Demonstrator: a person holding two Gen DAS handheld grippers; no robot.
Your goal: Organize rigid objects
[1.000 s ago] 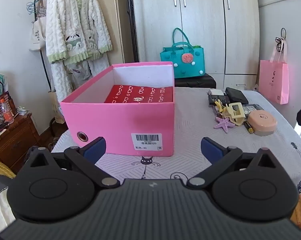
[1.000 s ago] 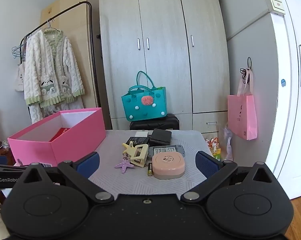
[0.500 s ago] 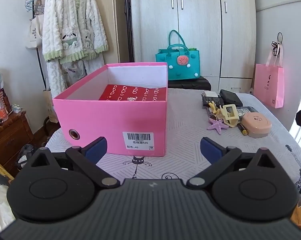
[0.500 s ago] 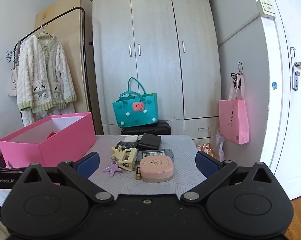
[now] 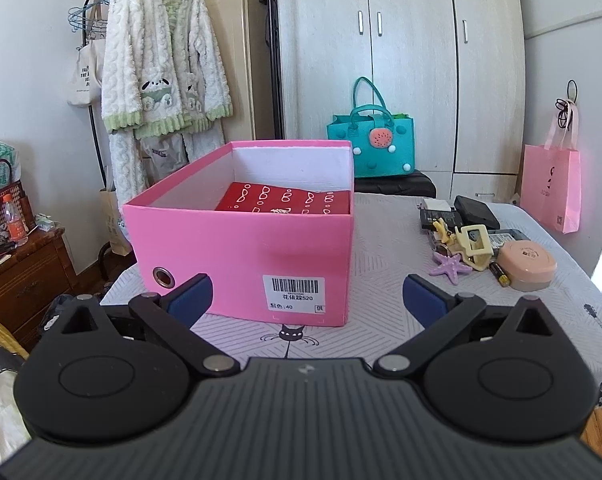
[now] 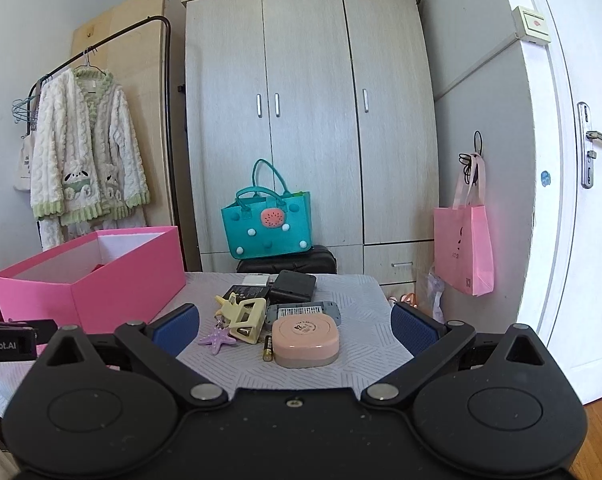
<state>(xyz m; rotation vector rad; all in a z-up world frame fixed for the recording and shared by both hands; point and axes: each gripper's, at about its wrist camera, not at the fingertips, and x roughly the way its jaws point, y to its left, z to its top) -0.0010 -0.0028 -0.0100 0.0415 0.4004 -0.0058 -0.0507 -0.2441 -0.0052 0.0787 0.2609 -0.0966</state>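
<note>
Pink box (image 5: 245,264) — left gripper (image 5: 307,294) level, spread

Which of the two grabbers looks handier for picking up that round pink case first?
The right gripper, probably: the pink case lies straight ahead between its open fingers. The left gripper faces the pink box, with the case off to its side.

Pale wardrobe (image 6: 309,120) beside white door (image 6: 581,160).

My left tool (image 5: 307,300) hangs wide open facing the pink box (image 5: 257,252); small items (image 5: 481,240) clustered right on the counter (image 5: 381,240).
</note>
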